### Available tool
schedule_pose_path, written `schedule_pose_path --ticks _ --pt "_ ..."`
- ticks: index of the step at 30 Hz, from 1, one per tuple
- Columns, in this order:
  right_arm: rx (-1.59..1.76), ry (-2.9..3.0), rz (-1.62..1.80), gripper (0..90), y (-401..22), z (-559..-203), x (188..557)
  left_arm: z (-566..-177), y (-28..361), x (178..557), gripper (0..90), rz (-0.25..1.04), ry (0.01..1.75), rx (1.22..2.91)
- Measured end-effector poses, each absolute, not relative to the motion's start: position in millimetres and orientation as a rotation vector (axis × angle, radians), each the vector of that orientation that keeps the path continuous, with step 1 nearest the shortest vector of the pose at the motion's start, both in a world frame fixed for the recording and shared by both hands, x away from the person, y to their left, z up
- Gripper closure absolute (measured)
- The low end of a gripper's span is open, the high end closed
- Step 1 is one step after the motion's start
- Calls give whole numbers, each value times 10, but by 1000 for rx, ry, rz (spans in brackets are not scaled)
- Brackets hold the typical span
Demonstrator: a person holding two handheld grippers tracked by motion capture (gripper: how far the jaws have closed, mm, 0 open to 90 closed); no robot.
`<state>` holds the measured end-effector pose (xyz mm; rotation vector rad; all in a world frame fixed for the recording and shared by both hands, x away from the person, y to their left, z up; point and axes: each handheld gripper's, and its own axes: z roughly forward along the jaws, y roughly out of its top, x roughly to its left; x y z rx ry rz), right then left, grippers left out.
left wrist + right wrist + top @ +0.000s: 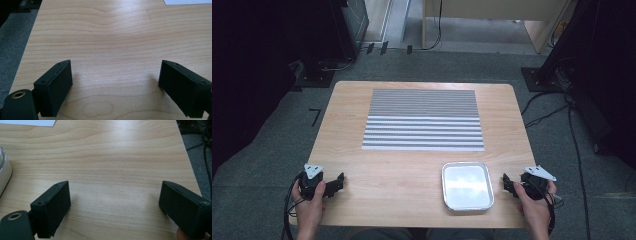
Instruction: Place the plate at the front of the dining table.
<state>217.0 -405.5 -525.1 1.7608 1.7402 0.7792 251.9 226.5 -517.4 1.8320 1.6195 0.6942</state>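
While both grippers rest at the near corners of the wooden table (362,170), nothing is held yet. Left gripper (341,180) sits at the near left edge, jaws spread wide with bare wood between them; same in the left gripper view (115,85), pads apart, no object in the gap. Right gripper (507,182) sits at the near right edge, jaws also wide and empty; in the right gripper view (113,207) only table grain lies between the pads.

Nearest thing is the metal tray (467,205), shallow, square with rounded corners, empty, lying flat near the front edge just beside the right gripper and well apart from the left one. Its rim (3,173) shows at the left of the right gripper view. Striped placemat (424,120) lies flat at the table's middle, beyond the tray, apart from it.

Judgement: start pose, reach not begun. Likely first move is the right gripper going for the tray. To do it well: swing left toward the near rim, keep jaws wide until one pad is over the lip and one under or outside it, then close on the rim wall, not the slick floor. Thin metal will slide on wood, so come in low and level; avoid pushing it off the front edge
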Motion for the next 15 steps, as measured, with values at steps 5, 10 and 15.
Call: schedule_pose_path --ticks 5,10,15 --pt "1760 1738 782 110 -4050 -5250 2156 -5158 2211 2524 105 718 1639 1845" --pt "1767 1720 813 142 -4044 -5233 2128 -5100 2101 2532 101 725 1603 1841" --pt "1756 1696 837 143 -4030 -5180 2102 -5030 1993 2513 99 716 1568 1813"
